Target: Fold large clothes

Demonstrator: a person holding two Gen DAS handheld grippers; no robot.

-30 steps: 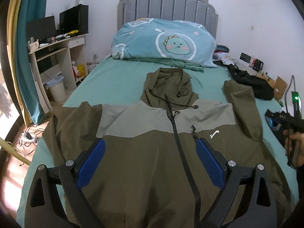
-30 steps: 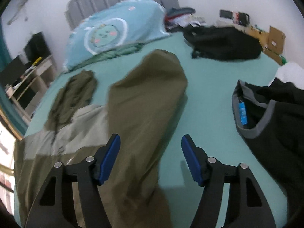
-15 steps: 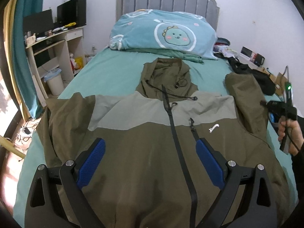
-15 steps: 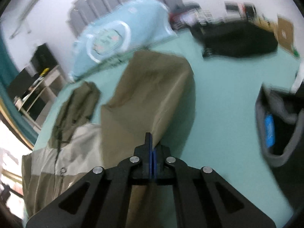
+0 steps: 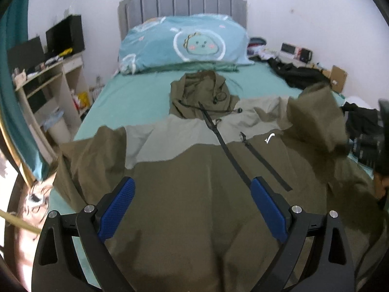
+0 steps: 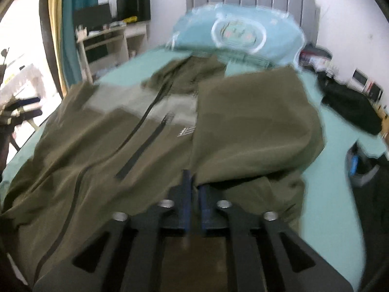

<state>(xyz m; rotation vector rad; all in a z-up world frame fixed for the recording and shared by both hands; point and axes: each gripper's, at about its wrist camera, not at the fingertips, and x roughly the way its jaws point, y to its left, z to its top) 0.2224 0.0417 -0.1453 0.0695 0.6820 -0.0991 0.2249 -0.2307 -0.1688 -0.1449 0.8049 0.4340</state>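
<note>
Left tongs (image 5: 192, 209) gape wide above the olive hooded jacket (image 5: 194, 182), which lies front-up along the bed (image 5: 136, 92), hood toward the pillow (image 5: 184, 43). Only the right view shows the right tongs (image 6: 194, 192), narrow and just reopening, sleeve (image 6: 255, 126) at their tips; grip unclear.

The teal bed (image 5: 136, 97) carries an olive jacket (image 5: 194, 177), a pillow (image 5: 184, 41) and black clothes (image 5: 301, 75).

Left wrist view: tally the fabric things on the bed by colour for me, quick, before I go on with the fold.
Olive and grey: 1, the jacket spread across the bed.
Light blue: 1, the pillow at the headboard.
Black: 2, a bag or garment by the far edge, and a dark heap at the right edge.
Total: 4.
</note>
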